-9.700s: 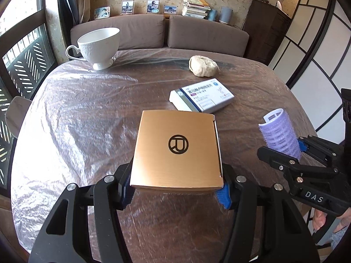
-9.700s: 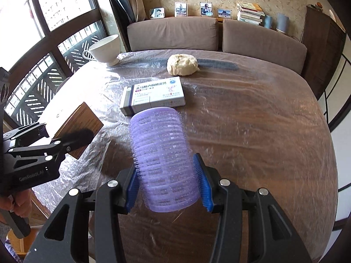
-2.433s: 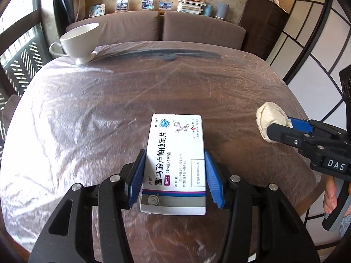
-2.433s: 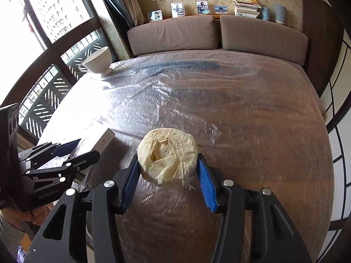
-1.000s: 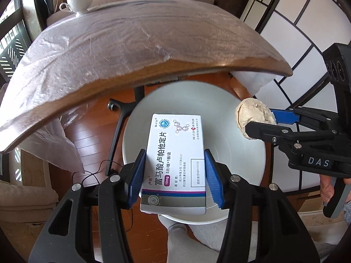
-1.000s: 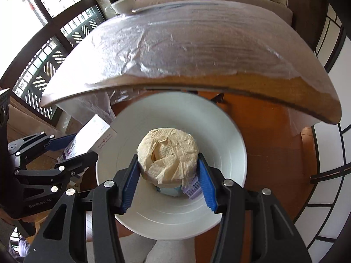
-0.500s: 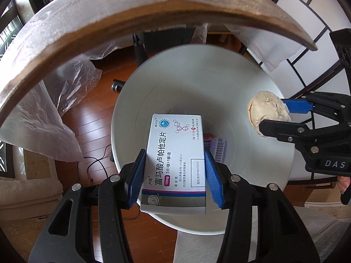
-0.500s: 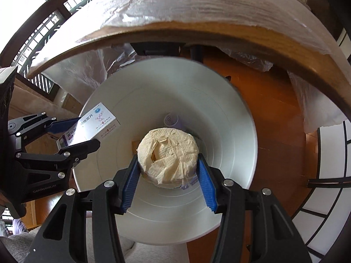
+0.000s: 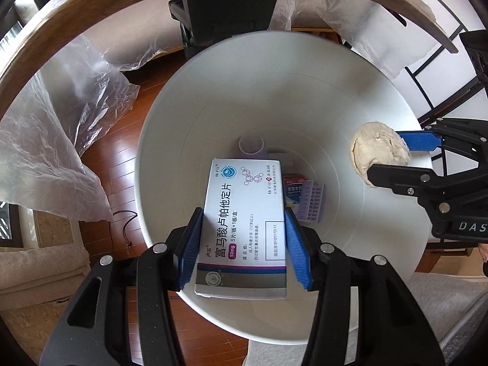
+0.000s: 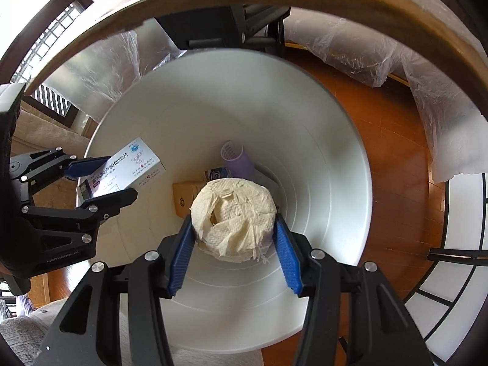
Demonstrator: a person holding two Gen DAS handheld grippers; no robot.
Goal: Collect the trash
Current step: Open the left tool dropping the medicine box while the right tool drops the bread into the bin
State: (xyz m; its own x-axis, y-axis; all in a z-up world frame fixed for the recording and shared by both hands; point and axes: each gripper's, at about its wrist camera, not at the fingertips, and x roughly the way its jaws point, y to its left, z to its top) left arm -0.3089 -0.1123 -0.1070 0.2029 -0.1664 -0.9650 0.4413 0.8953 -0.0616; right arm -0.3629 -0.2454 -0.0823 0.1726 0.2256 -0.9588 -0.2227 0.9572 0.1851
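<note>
A: Where does the medicine box (image 9: 244,219) sit?

B: Between the blue pads (image 9: 190,244) of the left gripper (image 9: 242,247), which pinch its long sides. It hangs printed face up over the mouth of the white bin (image 9: 381,97); in the right wrist view the same box (image 10: 125,167) shows at nine o'clock, just inside the rim.

A: And the other piece of trash?

B: The crumpled cream tissue wad (image 10: 233,219) is pinched by the right gripper (image 10: 233,247), one pad pressing on each side. It hangs above the middle of the bin (image 10: 335,167). From the left wrist camera the wad (image 9: 379,155) appears at three o'clock, over the bin's inner wall.

A: What lies at the bottom?

B: A purple hair roller (image 10: 236,158) at twelve o'clock from the wad, leaning against the wall. A brown carton (image 10: 186,196) lies just beside it, partly hidden under the wad. In the left wrist view a small red-and-blue packet (image 9: 293,186) and what might be a strip of purple ribbed plastic (image 9: 311,202) peek out right of the box; it is too small to tell for sure.

A: And around the bin?

B: It stands on a reddish wooden floor (image 10: 387,128), under the curved edge of the table (image 10: 335,9). Clear plastic sheeting (image 9: 52,140) hangs from the table at ten o'clock and two o'clock. Grey fabric (image 9: 442,299) shows at five o'clock in the left view.
</note>
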